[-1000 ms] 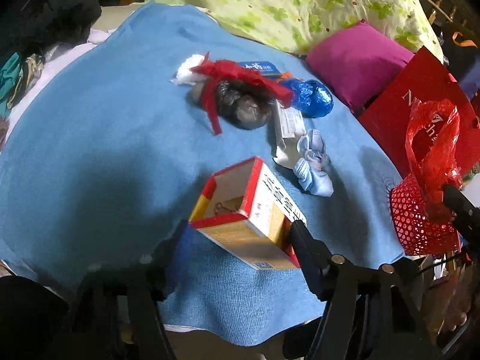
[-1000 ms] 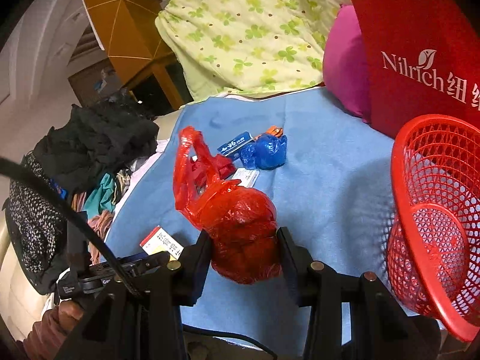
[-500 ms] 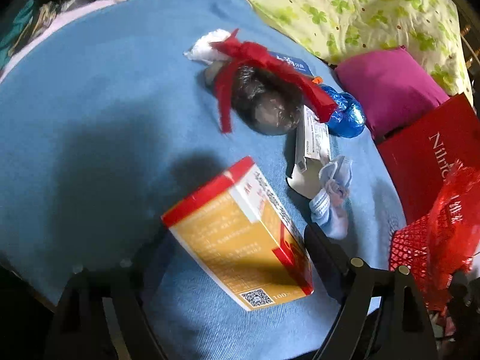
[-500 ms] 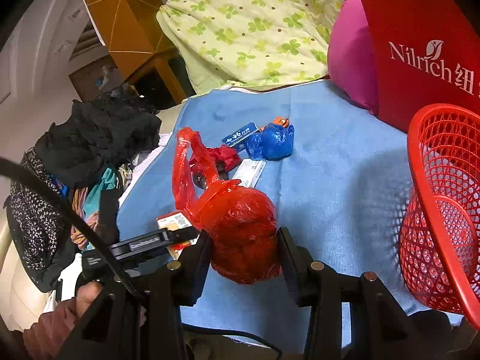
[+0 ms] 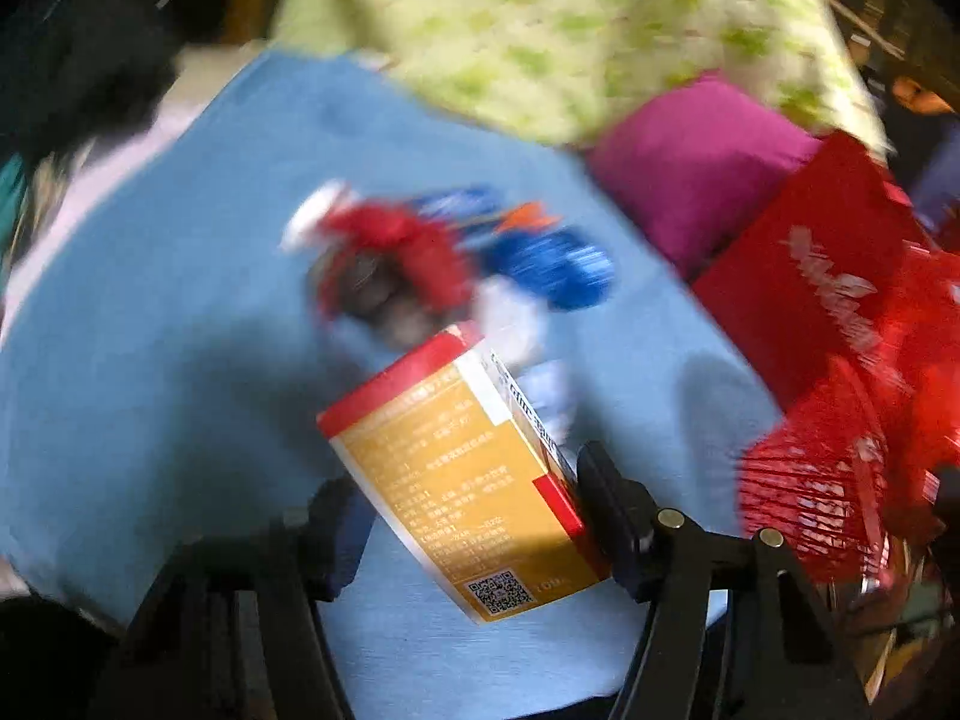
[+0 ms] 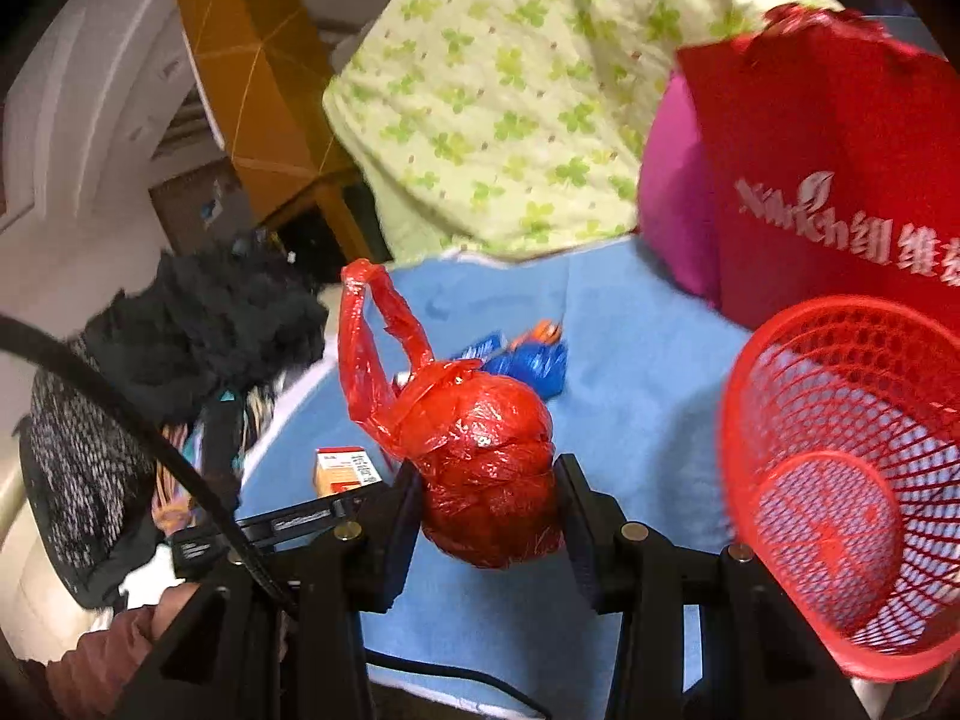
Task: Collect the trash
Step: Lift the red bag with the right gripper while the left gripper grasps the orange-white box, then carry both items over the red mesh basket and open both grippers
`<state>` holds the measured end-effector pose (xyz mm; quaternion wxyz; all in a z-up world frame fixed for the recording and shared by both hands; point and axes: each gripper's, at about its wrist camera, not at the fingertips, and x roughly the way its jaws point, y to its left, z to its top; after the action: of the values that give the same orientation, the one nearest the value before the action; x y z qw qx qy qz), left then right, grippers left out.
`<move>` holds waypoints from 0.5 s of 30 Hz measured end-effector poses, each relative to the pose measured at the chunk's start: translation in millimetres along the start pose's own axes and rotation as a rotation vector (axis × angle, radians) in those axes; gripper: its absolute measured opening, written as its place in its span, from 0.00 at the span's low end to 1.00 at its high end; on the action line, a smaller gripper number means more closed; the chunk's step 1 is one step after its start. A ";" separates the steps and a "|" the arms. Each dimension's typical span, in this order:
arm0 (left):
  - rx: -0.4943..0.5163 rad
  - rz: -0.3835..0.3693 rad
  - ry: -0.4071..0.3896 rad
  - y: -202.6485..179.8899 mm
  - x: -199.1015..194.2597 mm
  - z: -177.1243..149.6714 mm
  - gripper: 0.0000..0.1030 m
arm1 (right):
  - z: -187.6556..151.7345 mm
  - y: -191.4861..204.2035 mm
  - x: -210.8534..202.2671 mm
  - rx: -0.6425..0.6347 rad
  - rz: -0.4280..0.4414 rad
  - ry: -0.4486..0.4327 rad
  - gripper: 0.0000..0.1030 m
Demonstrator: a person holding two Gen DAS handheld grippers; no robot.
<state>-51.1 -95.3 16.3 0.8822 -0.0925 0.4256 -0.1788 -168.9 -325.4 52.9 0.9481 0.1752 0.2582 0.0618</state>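
Nearest the left wrist camera, the left hand-held gripper [image 5: 462, 516] has its jaws closing on one red-and-gold carton [image 5: 462, 480]. The right pad touches the carton's side; the left contact is hidden under it. The carton sits tilted and clear of the blue blanket [image 5: 150, 300].

Risk, left: grip looks partial and the view is motion-blurred. If the jaws are not yet firm, the carton may pivot and drop onto the bed.

Right side, near: the right hand-held gripper [image 6: 489, 504] is clamped on one knotted red plastic bag [image 6: 486, 468], handles standing loose above. One red mesh basket [image 6: 840, 480] lies on its side just right of it, mouth facing the camera.

Risk, right: the basket is tipped, so a bag released at the rim could roll back out or nudge the basket off the bed edge. Loose handles may snag the mesh.

Middle distance, still on the blanket, counts uncertain from blur:
- one dark bundle tied in red [image 5: 390, 276]
- one blue crumpled wrapper [image 5: 552, 264]
- one small blue packet [image 5: 456, 204]
- white scraps, number unclear

Far: one magenta cushion [image 5: 690, 162], one red paper bag [image 6: 828, 180], one green-patterned quilt [image 6: 510, 90].
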 end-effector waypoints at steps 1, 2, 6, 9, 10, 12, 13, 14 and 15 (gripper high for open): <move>0.060 -0.015 -0.020 -21.3 -9.5 4.6 0.65 | 2.5 -7.2 -8.6 0.013 -0.010 -0.021 0.44; 0.107 -0.028 -0.035 -38.2 -16.4 7.5 0.65 | 4.7 -15.7 -17.4 0.032 -0.023 -0.042 0.44; 0.310 -0.127 -0.081 -120.0 -39.9 15.1 0.65 | 11.3 -56.4 -51.7 0.119 -0.082 -0.114 0.45; 0.399 -0.199 -0.082 -170.7 -42.6 19.2 0.65 | 11.9 -97.9 -78.4 0.211 -0.120 -0.158 0.45; 0.416 -0.219 -0.074 -183.2 -40.7 20.2 0.65 | 10.6 -113.3 -86.3 0.250 -0.134 -0.167 0.45; 0.467 -0.251 -0.054 -219.9 -30.6 20.5 0.65 | 6.1 -136.8 -97.7 0.310 -0.157 -0.181 0.45; 0.493 -0.255 -0.051 -234.3 -26.3 19.4 0.66 | 3.1 -148.6 -102.6 0.341 -0.167 -0.186 0.45; 0.509 -0.260 -0.043 -245.1 -20.9 18.2 0.66 | 0.5 -157.9 -104.9 0.370 -0.173 -0.186 0.47; 0.530 -0.273 -0.025 -259.9 -12.9 17.1 0.66 | -2.9 -168.9 -107.4 0.407 -0.175 -0.182 0.47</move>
<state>-106.6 -328.9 118.2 0.8486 0.0826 0.3369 -0.3995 -258.1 -504.0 39.3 0.9143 0.3444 0.1932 -0.0898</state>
